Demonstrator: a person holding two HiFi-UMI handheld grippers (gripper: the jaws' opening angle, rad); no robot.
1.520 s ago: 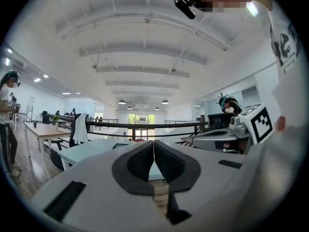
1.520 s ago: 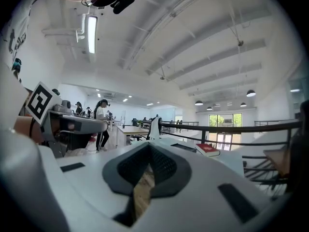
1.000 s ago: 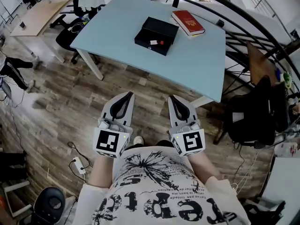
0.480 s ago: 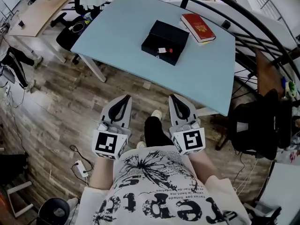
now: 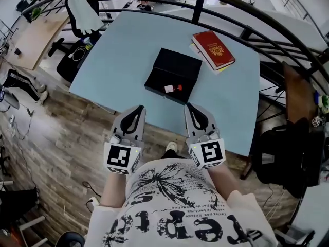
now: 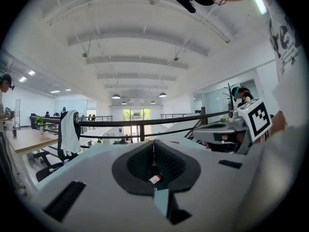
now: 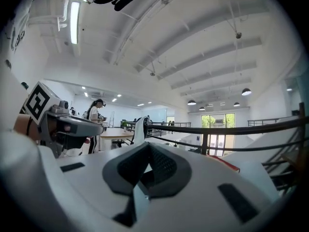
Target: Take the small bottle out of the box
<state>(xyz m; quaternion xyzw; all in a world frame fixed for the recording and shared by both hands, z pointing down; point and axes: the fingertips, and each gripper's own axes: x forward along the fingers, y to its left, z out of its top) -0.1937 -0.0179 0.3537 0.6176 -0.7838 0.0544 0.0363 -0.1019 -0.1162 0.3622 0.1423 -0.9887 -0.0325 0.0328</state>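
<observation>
Both grippers are closed and empty. The left gripper [image 5: 139,108] has its two jaws pressed together with nothing caught between them, and the right gripper [image 5: 189,107] is the same. We hold them side by side, low in front of the body, with their tips just at the near edge of the table [image 5: 128,45].

We judge that the task is at its approach step, because nothing has been touched yet. The small bottle [image 5: 172,88] lies on its side inside the box [image 5: 175,68], close to the box's near wall. The right gripper seems to be the nearer one to it.

For the next move, we need to reach forward over the box and open one gripper. We then lower its jaws on both sides of the bottle's body before closing. The bottle is tiny and probably round, so it may roll if a jaw pushes it first.

The box is shallow, rectangular and matte black, and it lies at an angle to the table's edges. The bottle has a white label and a red cap. The table top is smooth and pale blue. A red hardcover book [image 5: 213,50] with a golden emblem lies behind the box to the right, apart from it. The gripper shells are smooth pale grey plastic, and the dark pads [image 6: 169,161] have a fine dotted texture.
</observation>
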